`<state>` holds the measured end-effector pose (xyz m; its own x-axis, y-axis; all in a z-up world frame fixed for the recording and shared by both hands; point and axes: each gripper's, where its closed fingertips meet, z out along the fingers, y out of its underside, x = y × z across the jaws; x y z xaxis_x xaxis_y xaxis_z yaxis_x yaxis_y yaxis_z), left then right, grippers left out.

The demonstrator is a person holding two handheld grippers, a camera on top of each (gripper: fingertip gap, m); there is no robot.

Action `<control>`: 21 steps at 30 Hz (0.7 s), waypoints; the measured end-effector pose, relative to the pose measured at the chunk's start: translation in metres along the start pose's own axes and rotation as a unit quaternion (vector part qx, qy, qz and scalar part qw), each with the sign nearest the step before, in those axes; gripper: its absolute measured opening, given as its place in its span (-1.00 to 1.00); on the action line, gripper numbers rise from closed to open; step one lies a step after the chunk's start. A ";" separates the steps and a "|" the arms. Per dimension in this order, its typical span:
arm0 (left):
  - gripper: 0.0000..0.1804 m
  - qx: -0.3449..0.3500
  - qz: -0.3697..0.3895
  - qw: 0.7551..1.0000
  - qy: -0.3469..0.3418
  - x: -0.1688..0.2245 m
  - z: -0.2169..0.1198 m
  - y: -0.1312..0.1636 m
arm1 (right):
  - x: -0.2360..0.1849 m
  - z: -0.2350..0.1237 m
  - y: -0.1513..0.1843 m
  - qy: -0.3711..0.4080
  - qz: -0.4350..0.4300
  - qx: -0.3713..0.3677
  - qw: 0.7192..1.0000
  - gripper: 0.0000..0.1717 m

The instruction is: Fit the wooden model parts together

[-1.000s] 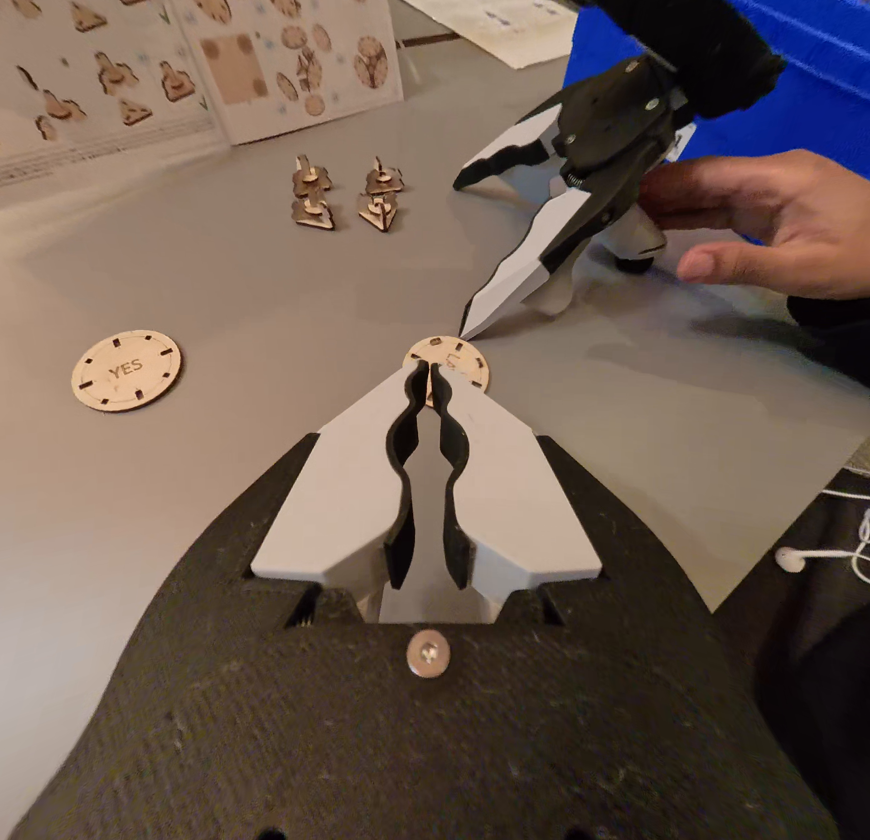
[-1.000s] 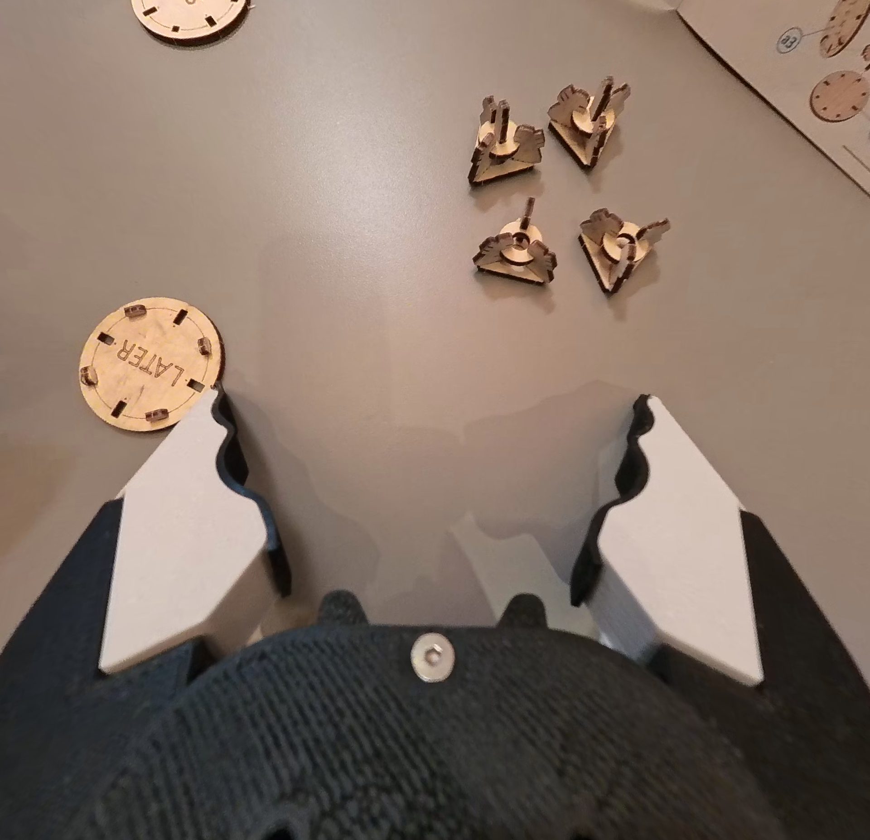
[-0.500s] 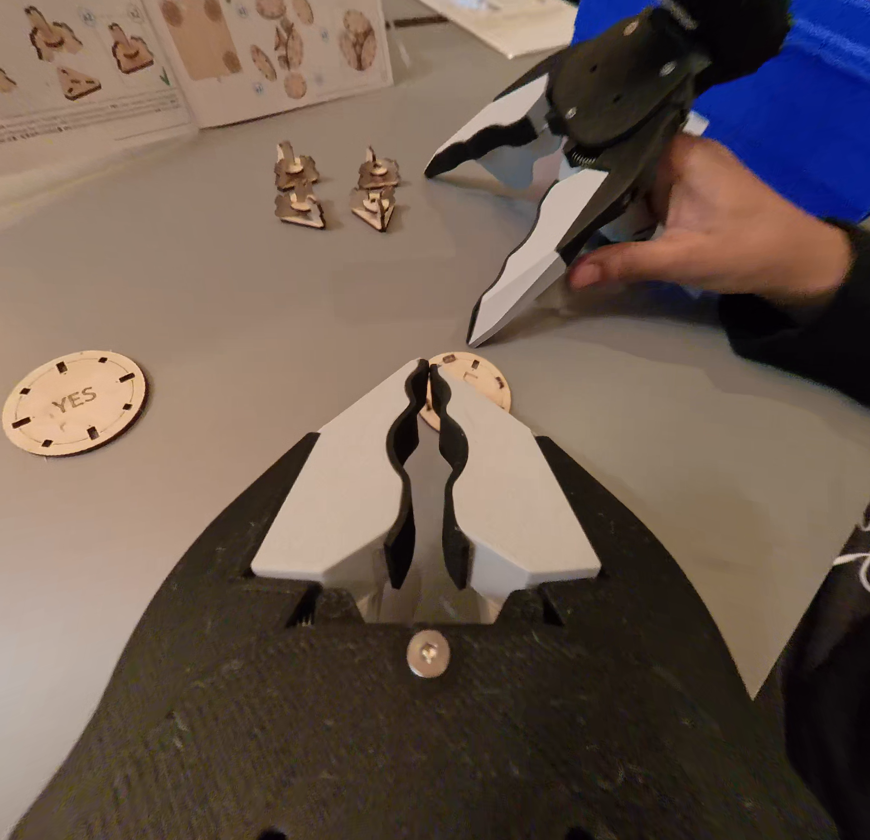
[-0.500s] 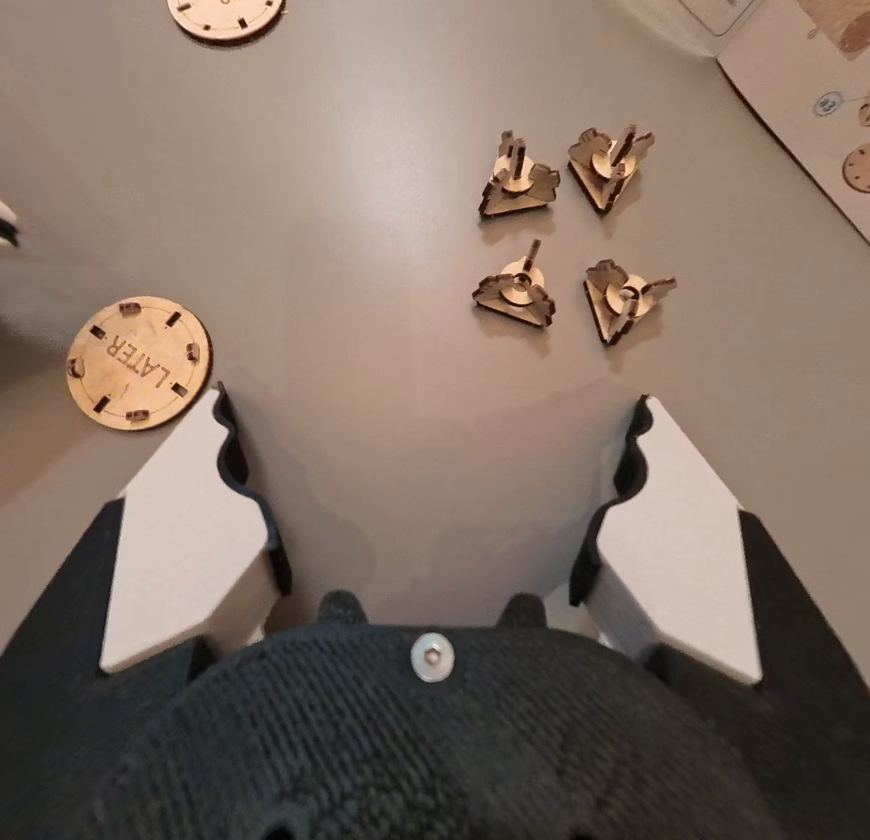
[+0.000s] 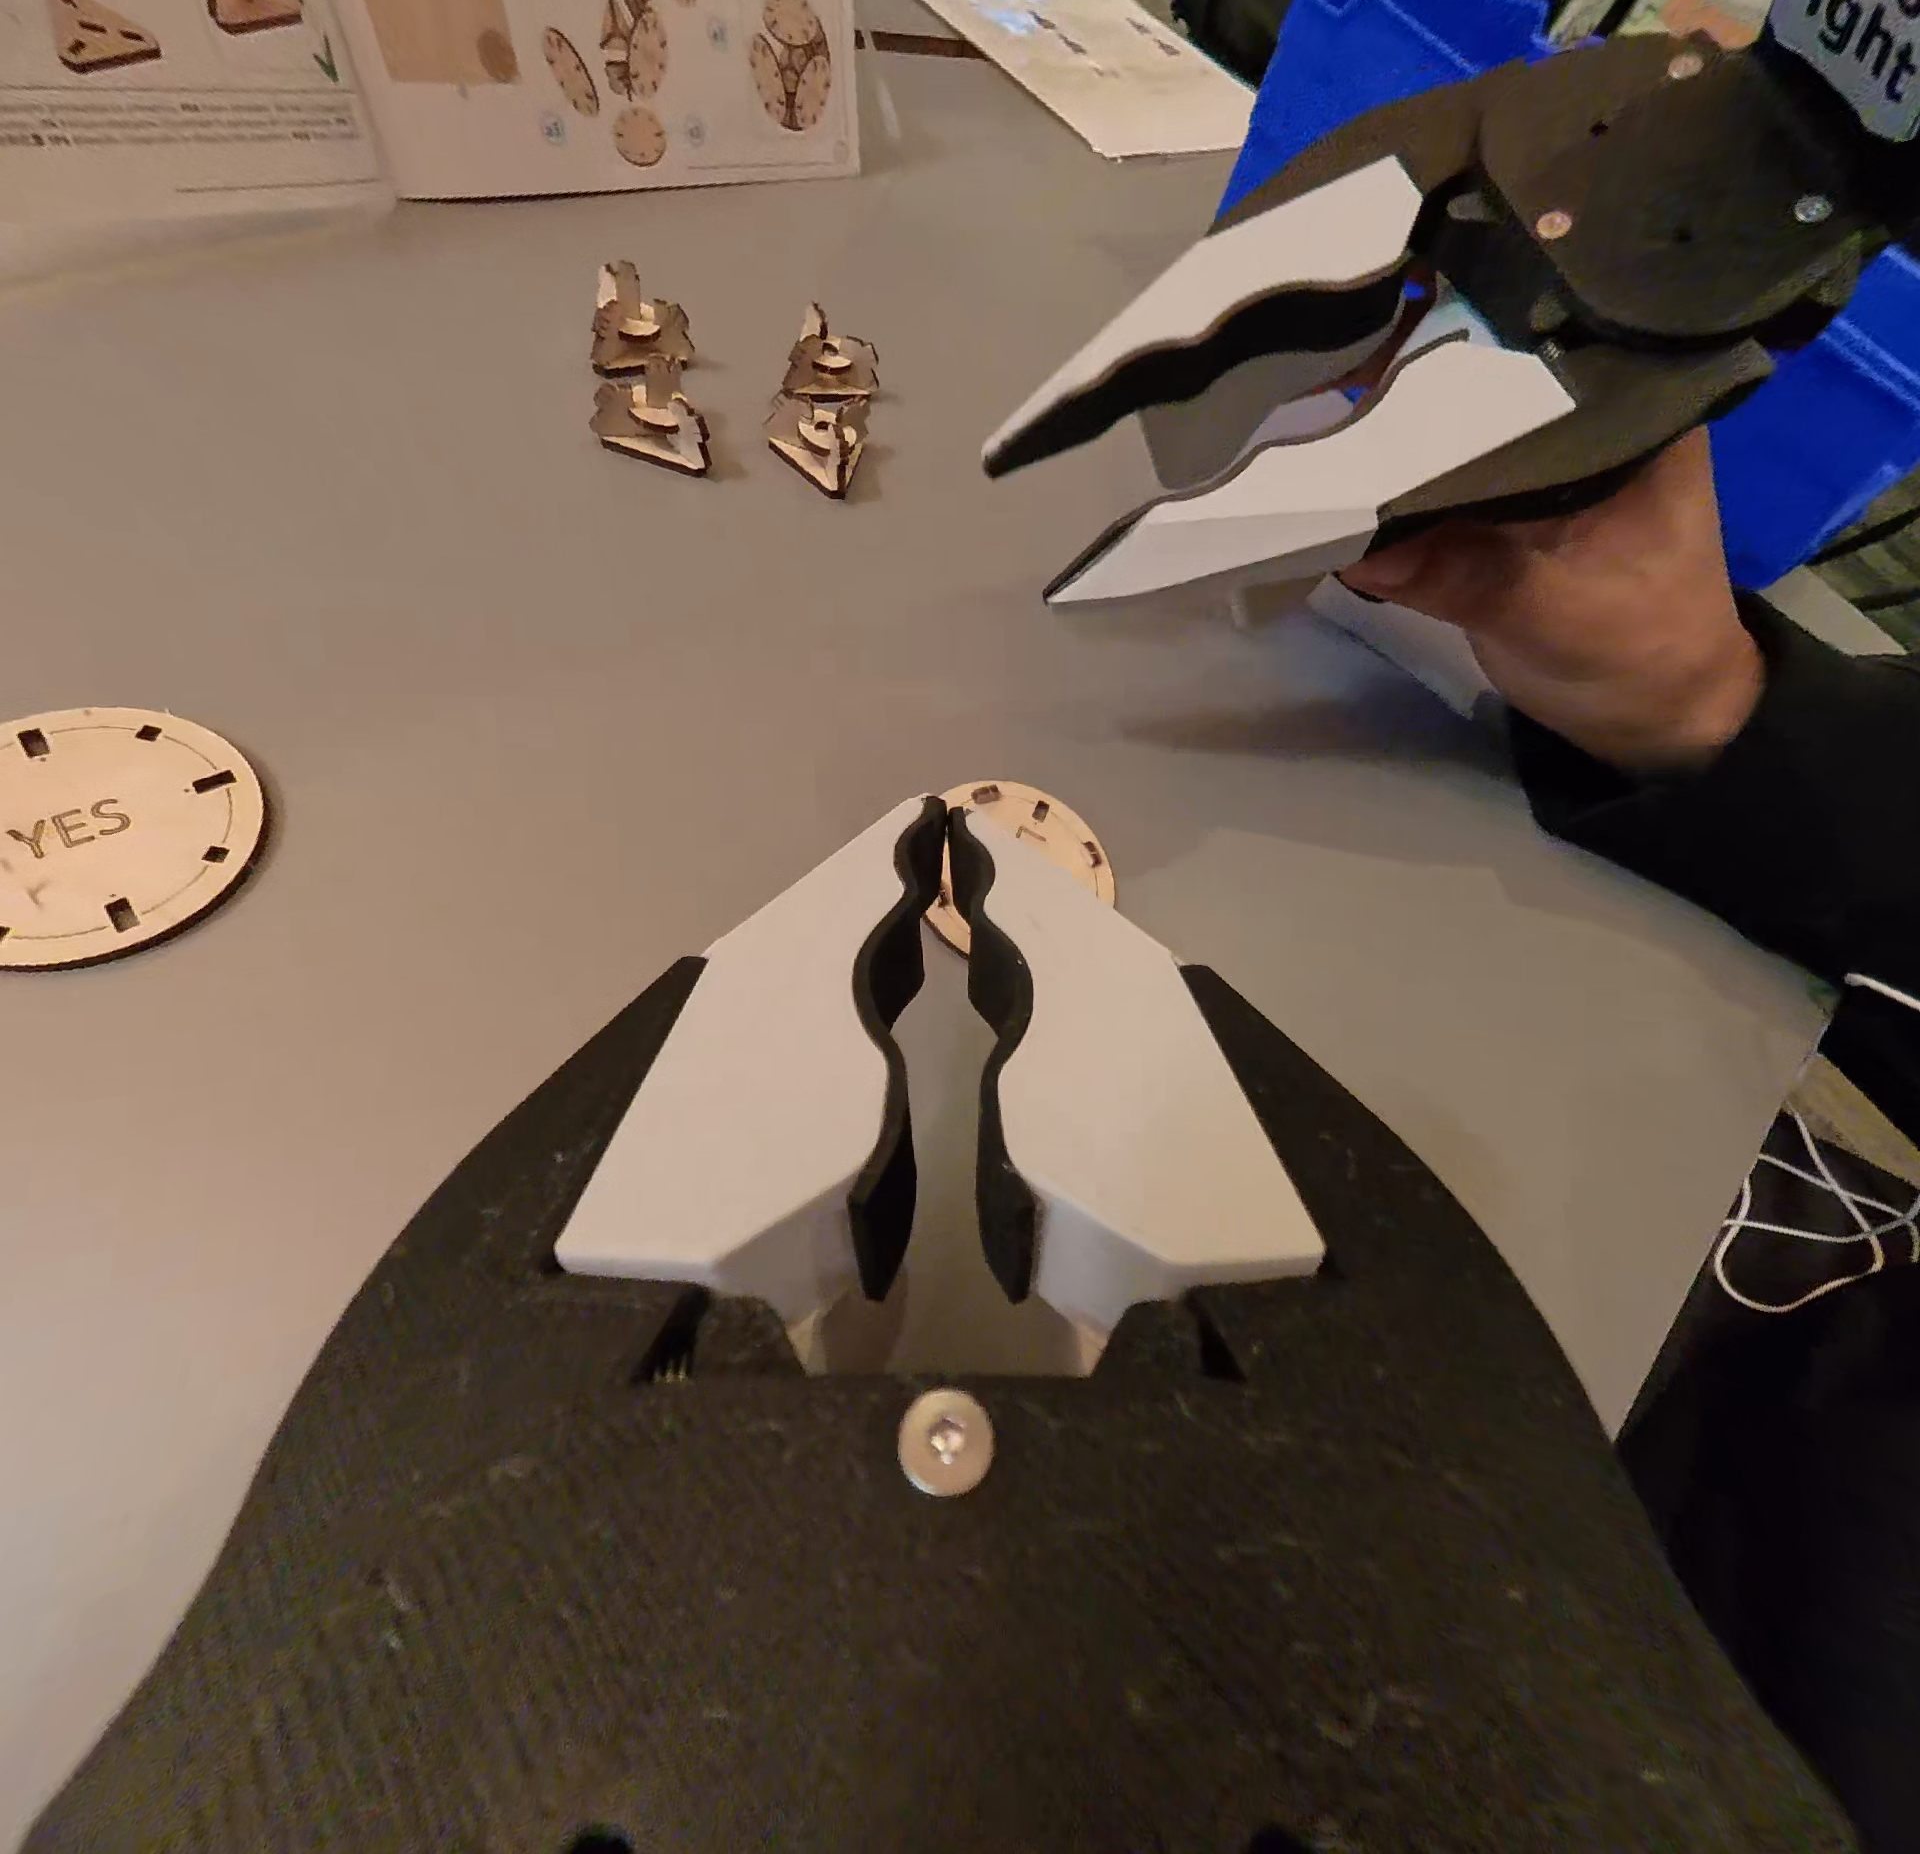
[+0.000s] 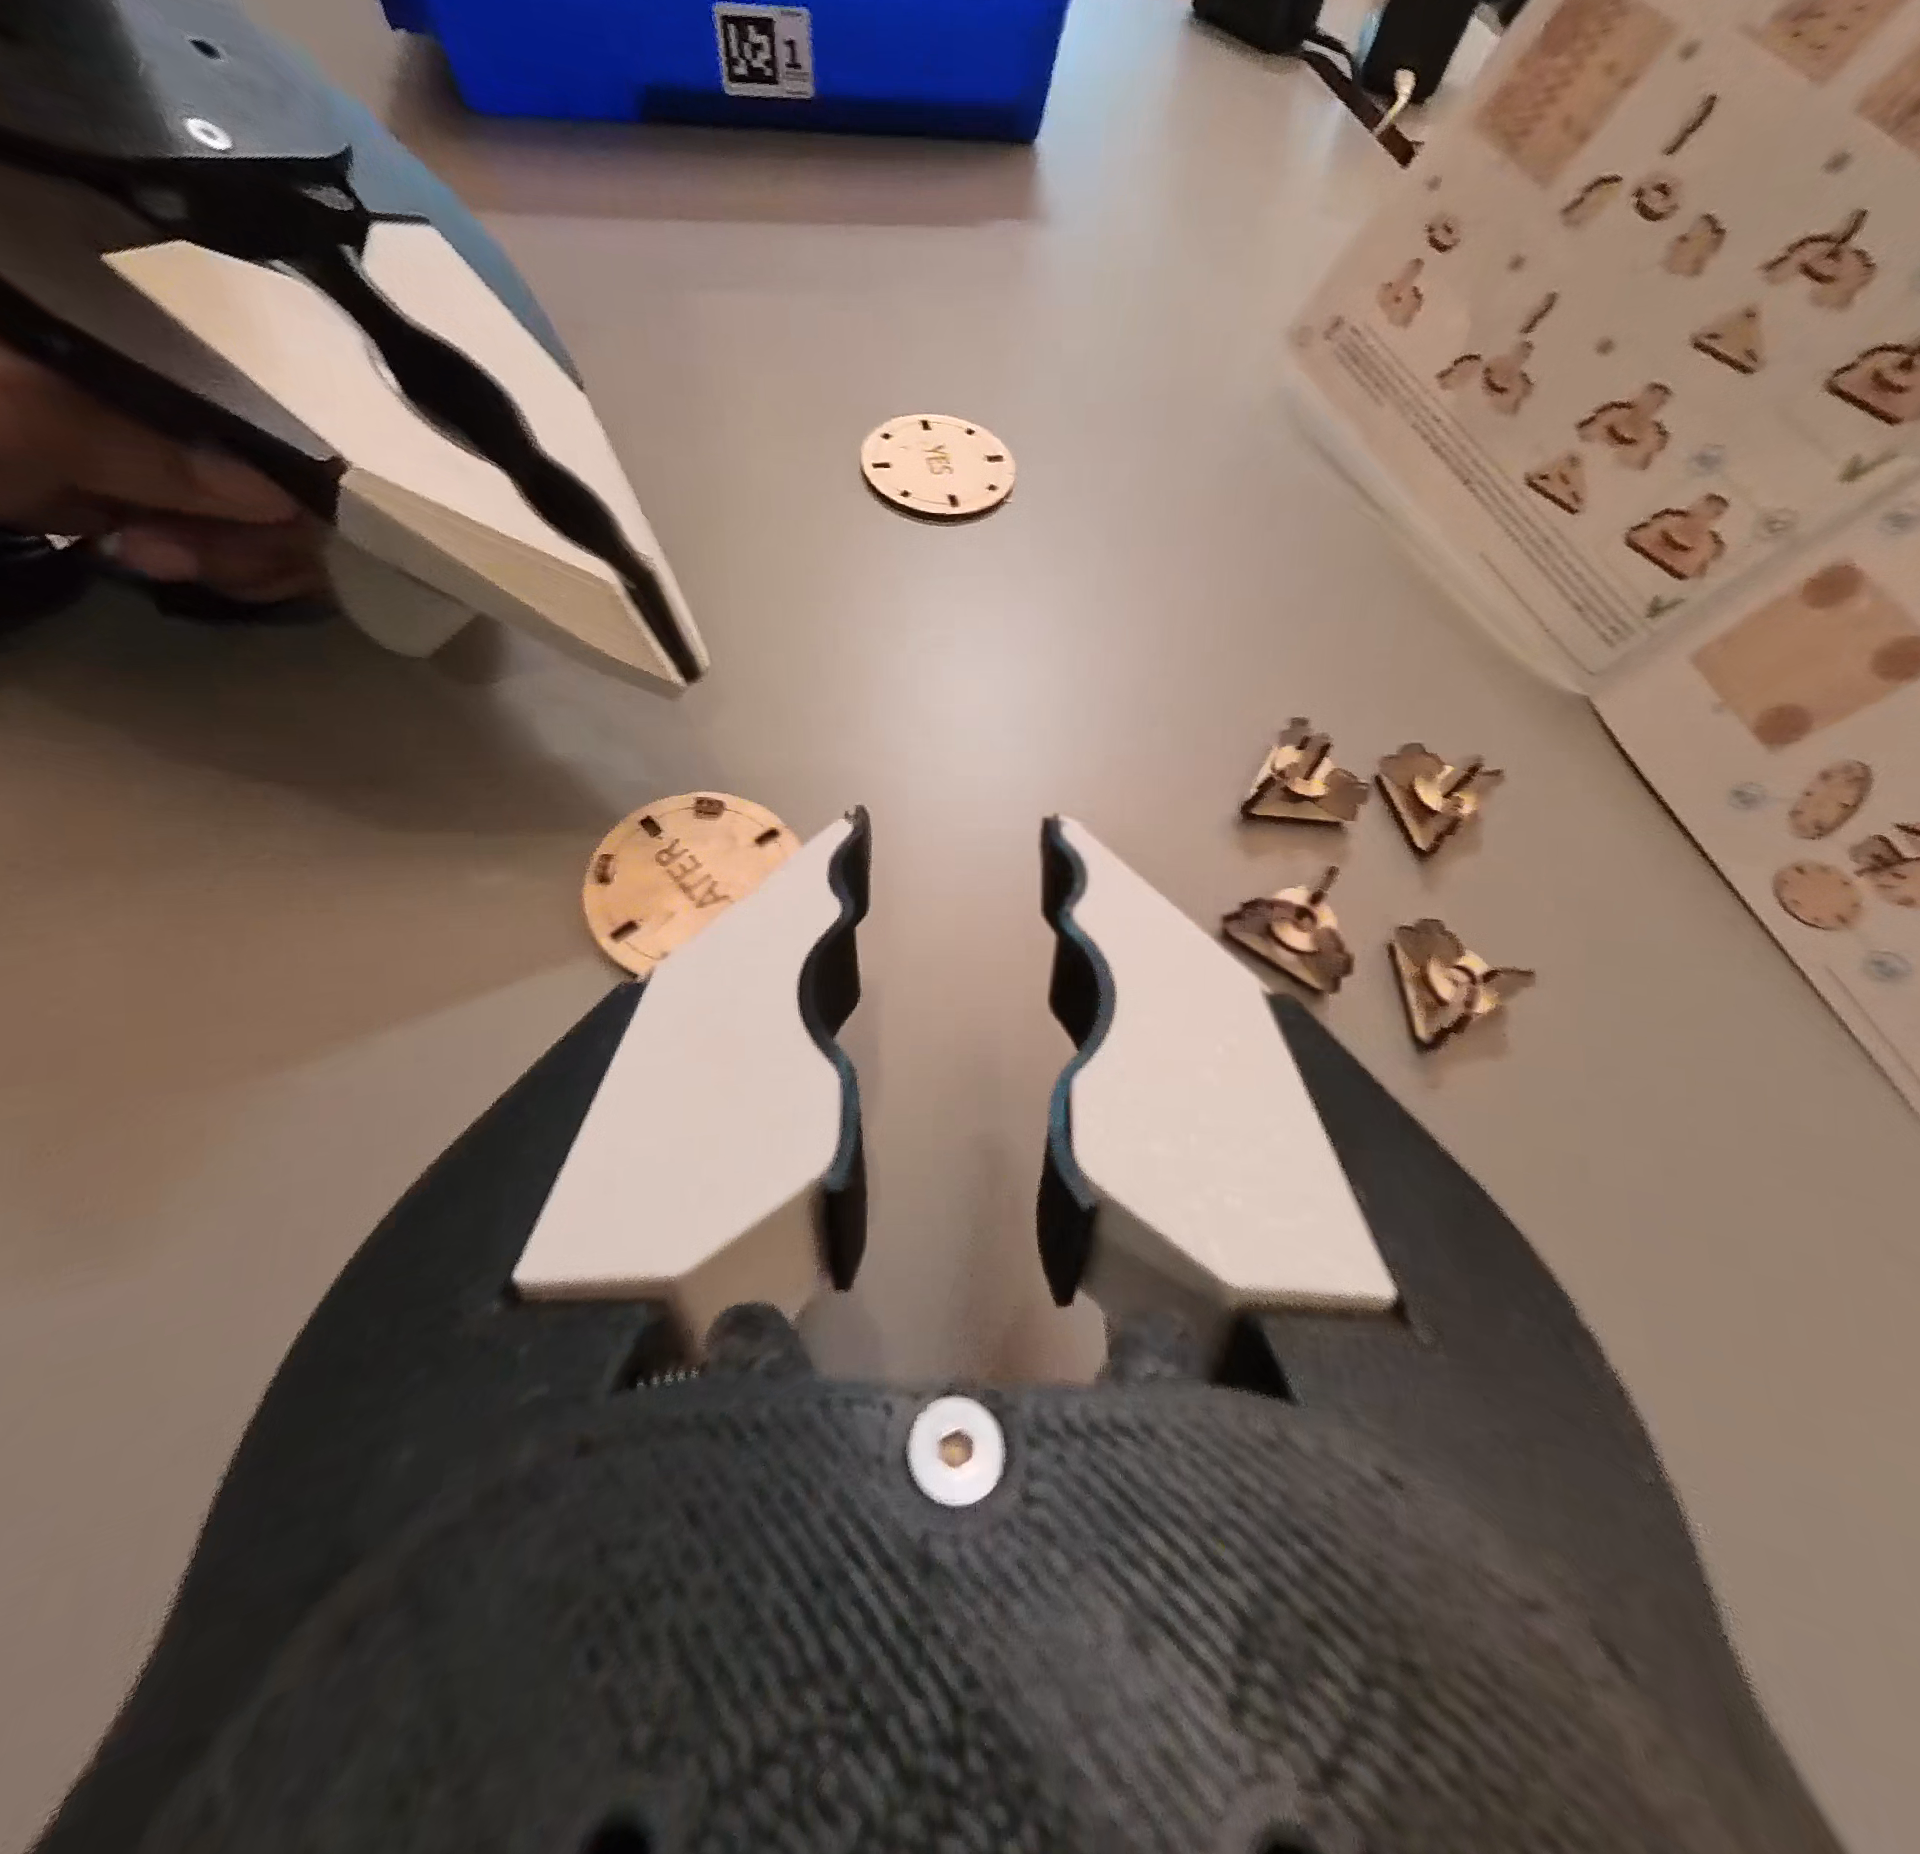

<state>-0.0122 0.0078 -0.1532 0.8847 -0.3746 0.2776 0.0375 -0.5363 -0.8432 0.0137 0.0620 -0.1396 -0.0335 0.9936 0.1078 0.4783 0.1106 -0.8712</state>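
My left gripper [image 5: 940,807] is shut with nothing between its pads. It hovers just over a round wooden disc [image 5: 1049,848] lying flat on the grey table [image 5: 468,609]. It also shows in the right wrist view [image 6: 681,666], shut and clear of that disc [image 6: 665,879]. My right gripper [image 6: 956,833] is open, its fingers a modest gap apart, with only bare table between them. The disc lies just left of its left finger [image 6: 769,931]. The left wrist view shows the right gripper [image 5: 1023,531] raised above the table, held by a hand [image 5: 1579,620].
A second wooden disc [image 5: 104,838] lies at the left [image 6: 935,466]. Several small wooden assemblies [image 5: 727,381] stand in a cluster [image 6: 1371,879]. An open instruction booklet [image 6: 1610,350] lies beyond them. A blue bin [image 6: 727,28] stands at the table's edge. The left gripper's tips are roughly 7 centimeters from the right gripper's.
My right gripper has lifted off the table, tilted up, and its jaws have narrowed from wide open to a modest gap, on nothing. My left gripper stays shut over the disc.
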 end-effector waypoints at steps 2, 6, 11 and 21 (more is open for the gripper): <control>-1.00 -0.004 0.005 1.000 -0.003 0.000 0.001 0.001 | -0.007 0.002 -0.001 -0.010 0.001 0.009 1.000 -0.66; -1.00 -0.014 0.019 1.000 -0.009 0.002 0.003 0.003 | -0.013 0.004 0.005 -0.020 0.014 -0.008 1.000 -0.87; -0.99 -0.020 0.024 0.999 -0.003 0.004 0.004 0.005 | -0.019 0.007 0.011 -0.028 0.009 -0.023 0.999 -0.87; -0.93 -0.092 0.136 0.986 -0.006 0.020 -0.004 0.035 | -0.060 0.007 0.018 -0.114 -0.048 -0.053 0.991 -1.00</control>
<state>0.0049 -0.0213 -0.1755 0.8555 -0.5157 0.0463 -0.2866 -0.5460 -0.7872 0.0187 0.0048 -0.1653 -0.2755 0.9590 0.0662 0.5519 0.2141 -0.8060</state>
